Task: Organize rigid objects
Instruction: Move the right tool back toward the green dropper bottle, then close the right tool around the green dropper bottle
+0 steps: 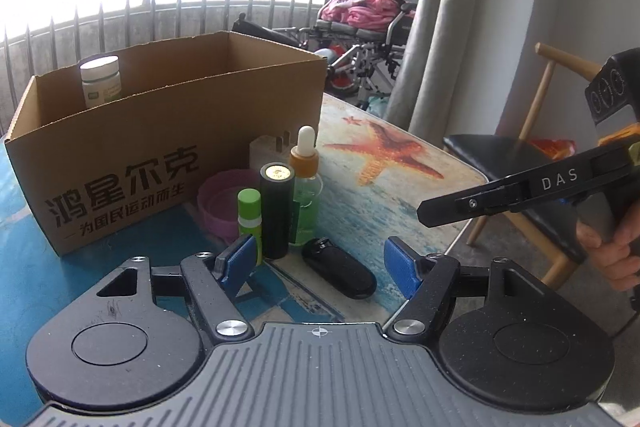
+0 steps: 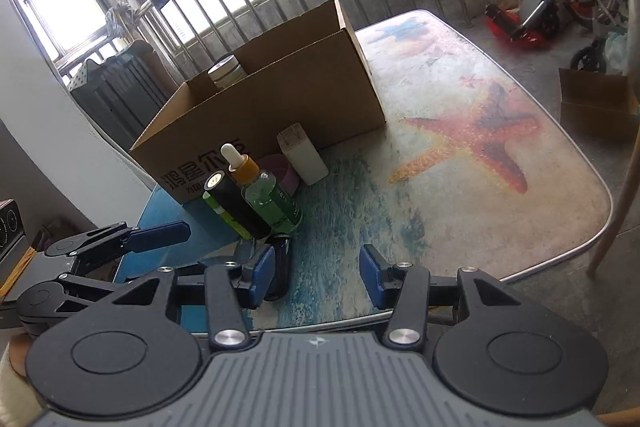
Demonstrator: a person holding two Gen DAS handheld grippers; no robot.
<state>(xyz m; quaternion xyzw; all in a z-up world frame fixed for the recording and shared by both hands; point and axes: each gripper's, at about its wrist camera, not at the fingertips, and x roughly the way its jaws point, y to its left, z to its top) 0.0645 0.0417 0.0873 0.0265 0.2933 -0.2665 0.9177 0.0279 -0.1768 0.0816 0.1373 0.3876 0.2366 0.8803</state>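
Black, the oblong case (image 1: 338,273) lies flat on the tabletop (image 1: 380,195), long axis running away from the left gripper (image 1: 320,263), between its spread fingers; the right gripper (image 2: 318,277), equally spread, hovers alongside.

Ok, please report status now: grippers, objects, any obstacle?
Left gripper open, right gripper open, both empty. White jar in cardboard box; black case lying nearest. Path clear.

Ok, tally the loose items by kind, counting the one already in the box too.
Bottles and tubes: 4 (white jar, dropper bottle, black cylinder, green tube)
Pink lid: 1
White charger: 1
Black case: 1
Total: 7
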